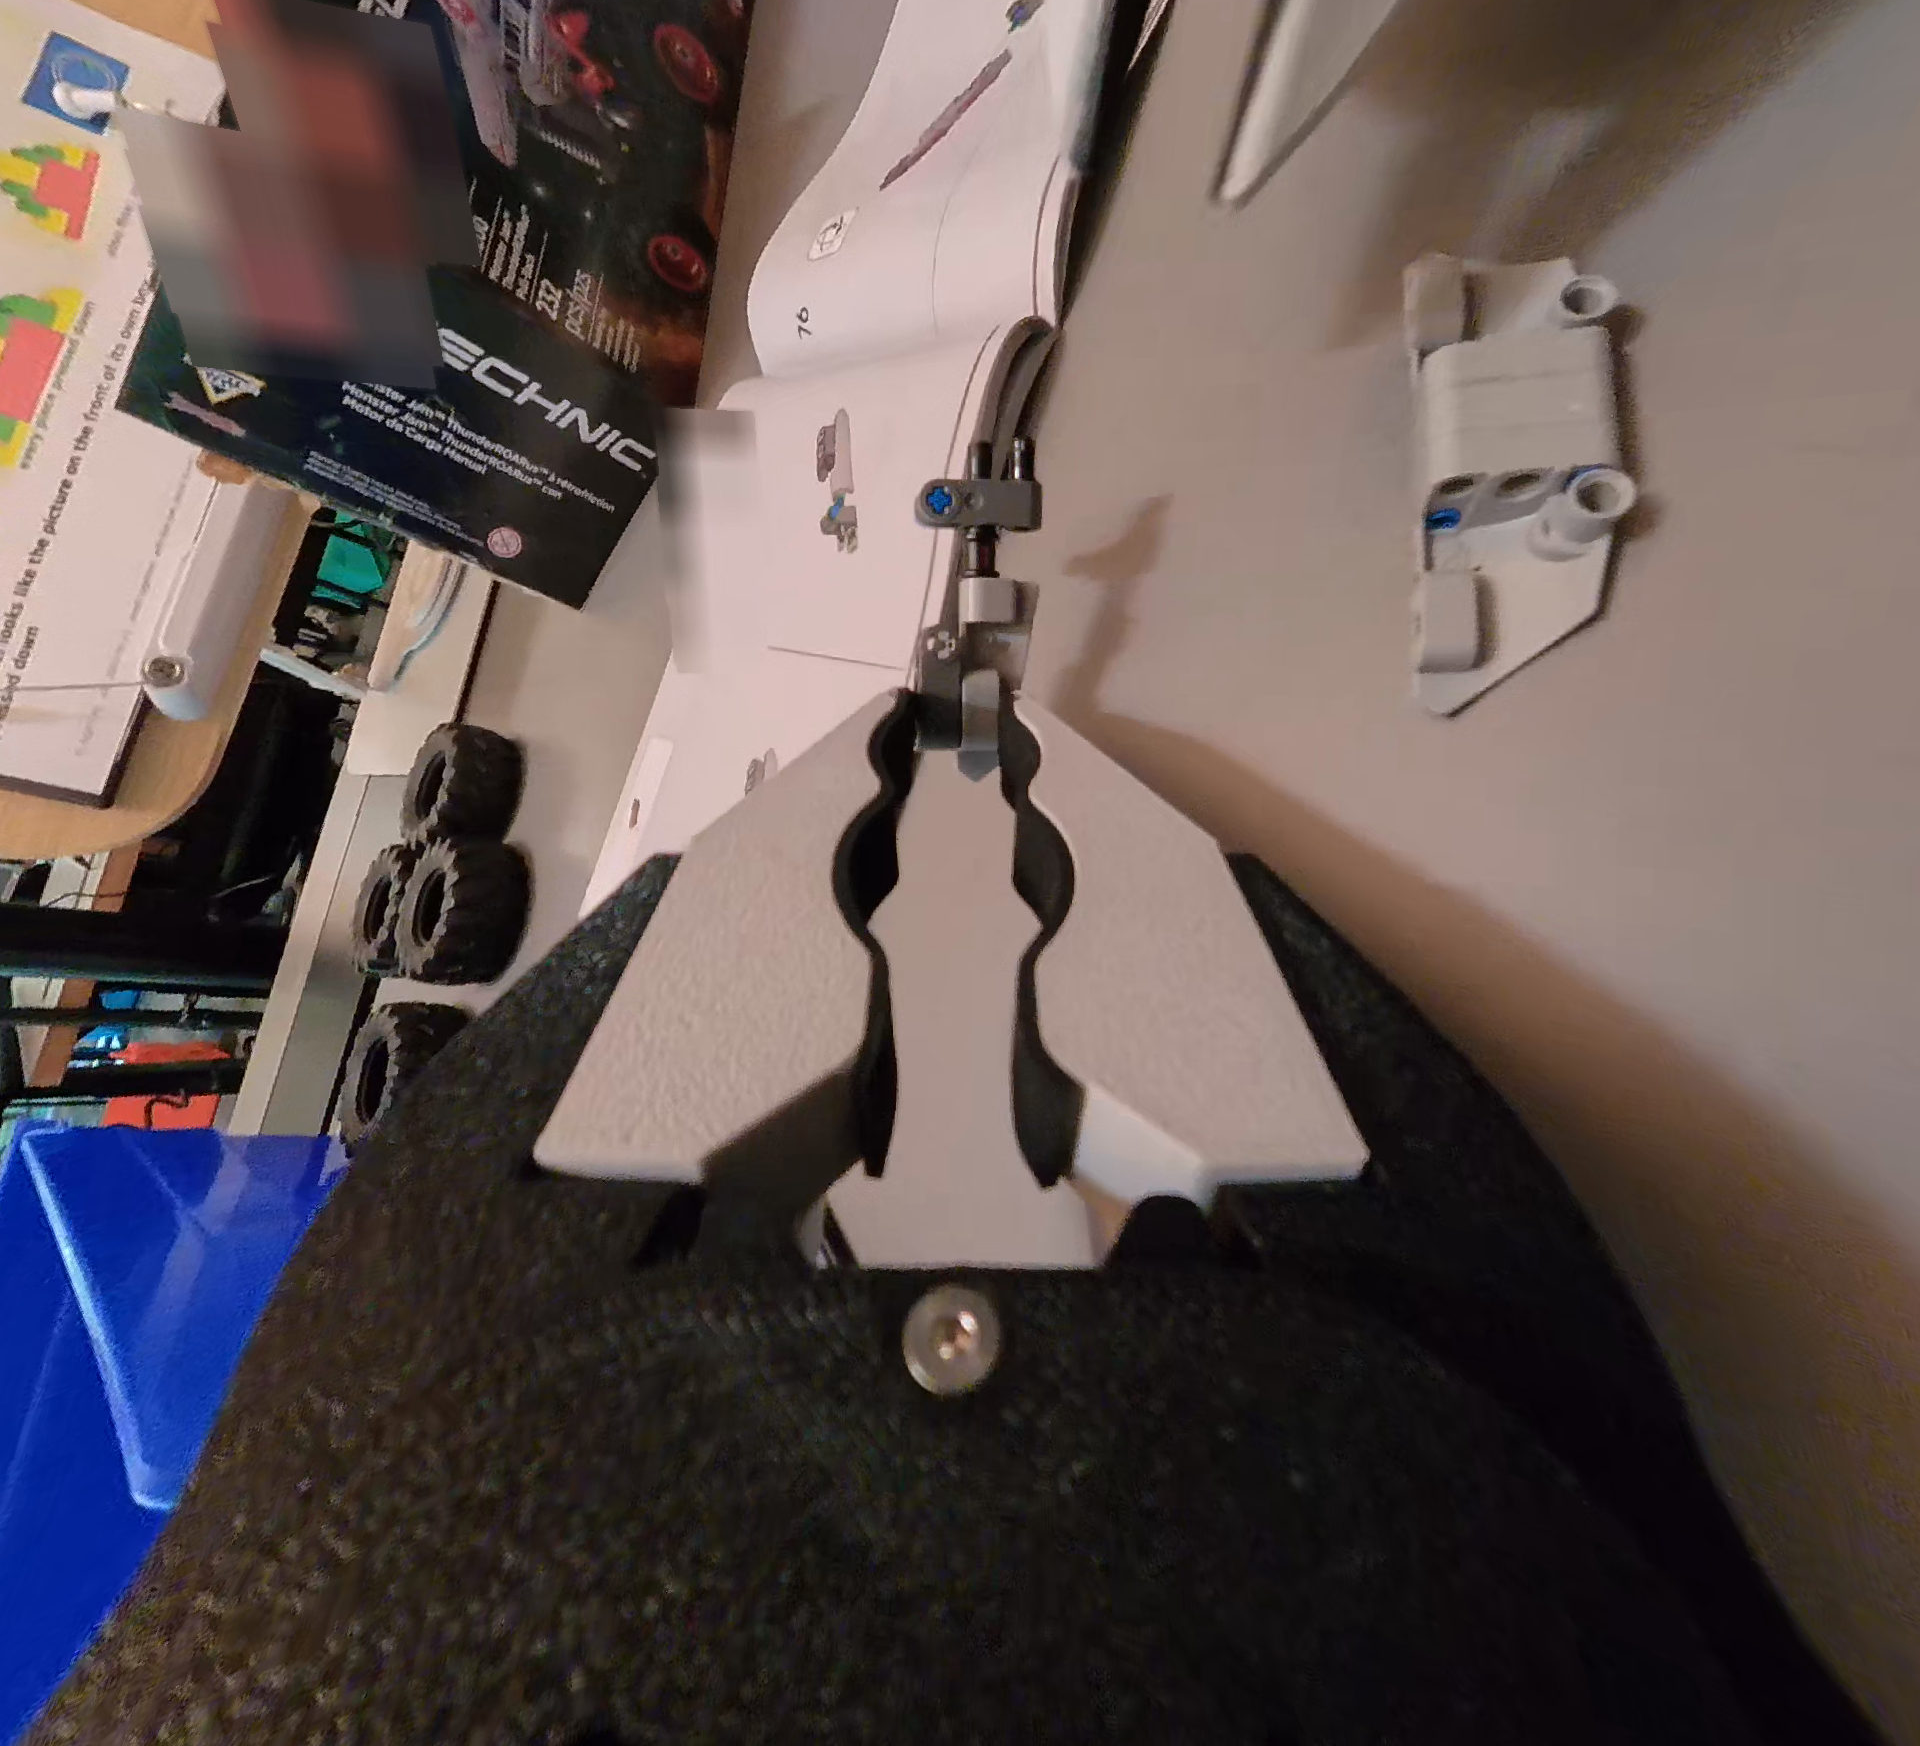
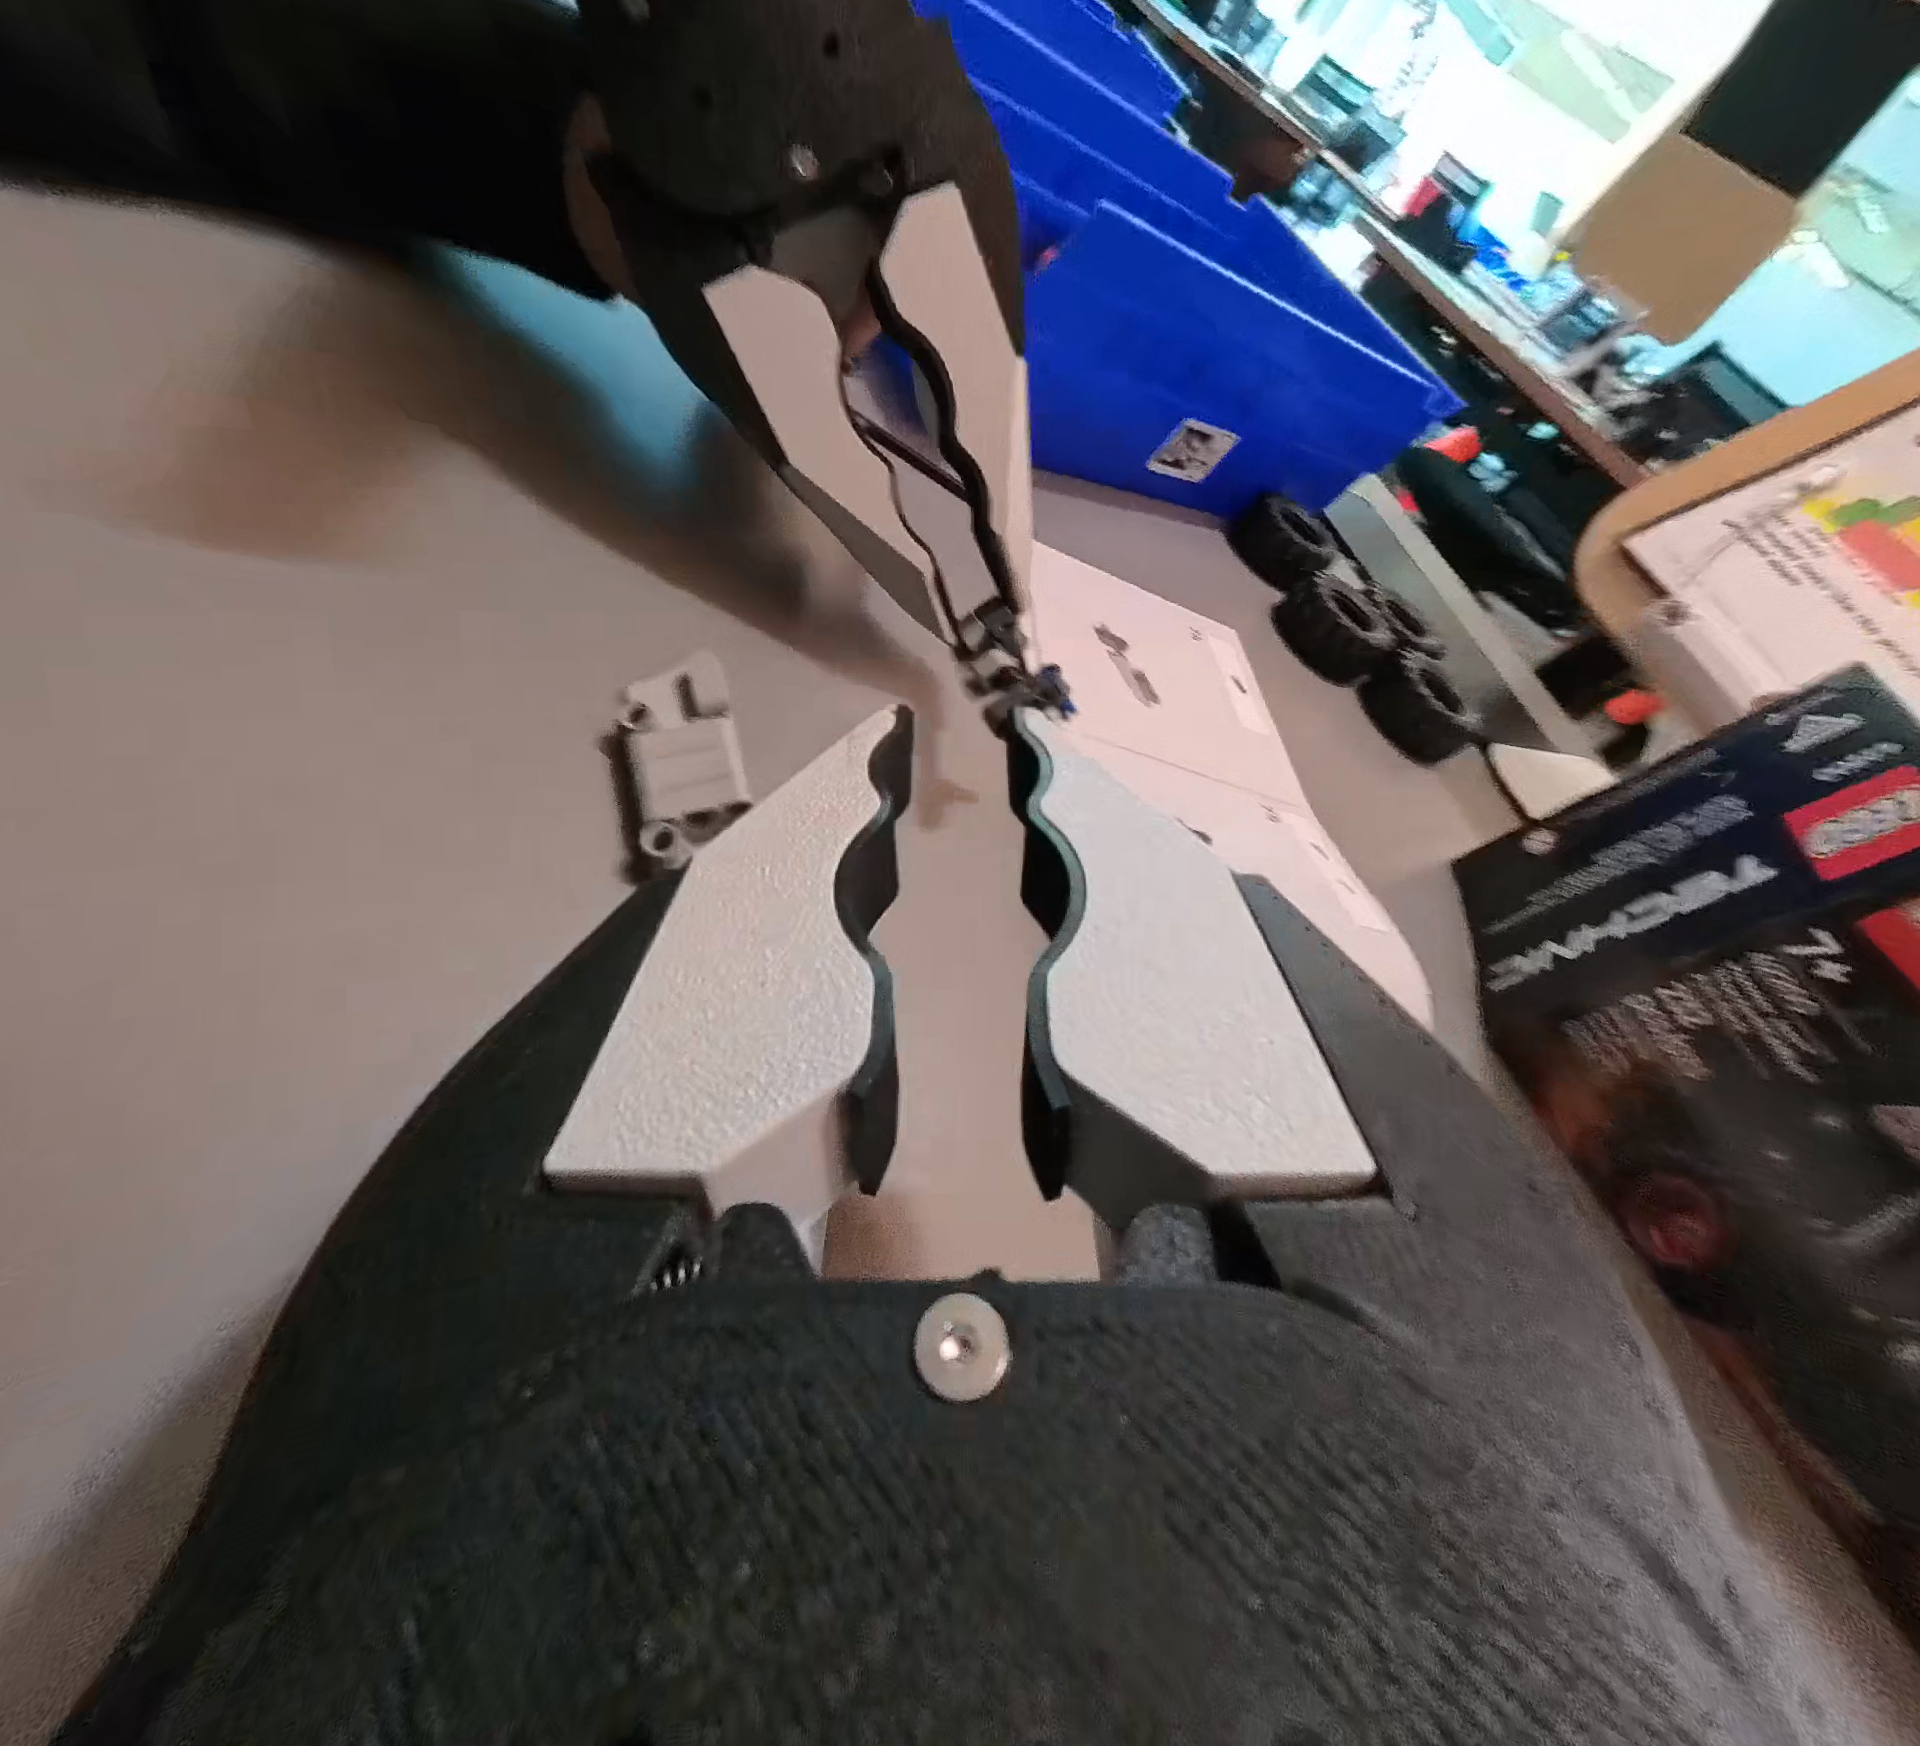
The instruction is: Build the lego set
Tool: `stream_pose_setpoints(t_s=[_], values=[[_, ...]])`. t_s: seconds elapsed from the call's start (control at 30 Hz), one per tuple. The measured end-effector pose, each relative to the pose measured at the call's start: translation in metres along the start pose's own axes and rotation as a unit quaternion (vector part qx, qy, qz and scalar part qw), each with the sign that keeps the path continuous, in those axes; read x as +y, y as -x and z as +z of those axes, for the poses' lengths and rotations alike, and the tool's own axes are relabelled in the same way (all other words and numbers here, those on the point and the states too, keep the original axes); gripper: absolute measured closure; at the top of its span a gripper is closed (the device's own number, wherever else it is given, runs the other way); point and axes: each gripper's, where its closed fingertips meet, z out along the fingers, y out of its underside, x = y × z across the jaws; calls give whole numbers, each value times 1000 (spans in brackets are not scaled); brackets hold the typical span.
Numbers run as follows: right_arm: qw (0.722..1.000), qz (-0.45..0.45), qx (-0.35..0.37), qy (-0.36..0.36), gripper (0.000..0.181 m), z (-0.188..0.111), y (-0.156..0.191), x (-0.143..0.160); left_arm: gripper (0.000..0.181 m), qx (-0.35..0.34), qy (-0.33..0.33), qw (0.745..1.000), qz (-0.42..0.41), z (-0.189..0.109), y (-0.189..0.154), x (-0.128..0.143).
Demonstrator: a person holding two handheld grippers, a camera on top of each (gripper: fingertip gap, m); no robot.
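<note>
Lego assembly (image 1: 971, 574) pinched at left tongs (image 1: 956, 730) tips; right tongs (image 2: 961, 740) parted, empty, just beside

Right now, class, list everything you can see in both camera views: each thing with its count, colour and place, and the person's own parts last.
Small assembly: one, grey and black with a blue pin, held in the left tool's tips.
Panel assembly: one, light grey, flat on the table, apart from both tools.
Instruction booklet: one, white, open beside the box.
Set box: one, black, at the table's edge.
Tyres: at least four, black, clustered near the booklet.
Bins: several, blue, behind the table.
Table: one, pale grey.
Left tool: shut on the small assembly.
Right tool: open, tips near the small assembly.
Sleeve: black, behind the left tool.
</note>
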Motion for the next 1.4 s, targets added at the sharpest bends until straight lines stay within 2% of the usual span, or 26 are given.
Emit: stream_pose_setpoints(t_s=[0.13,0.27,0.47,0.6,0.87,1.4], values=[[994,62,-86,-10,156,-3,19,-15,168,-6,1,1000,-8,0,3,2],[984,106,-131,50,148,1,33,3,168,-7,5,1000,-7,1,4,3],[978,114,-139,104,144,6,40,17,168,-1,-5,1000,-5,1,2,0],[976,85,-149,136,143,10,48,26,168,-7,-6,1000,-6,1,4,-1],[974,68,-157,150,153,11,54,30,168,-20,-4,999,-33,1,13,6],[971,81,-168,152,153,10,54,31,168,-19,-10,999,-30,2,12,5]])
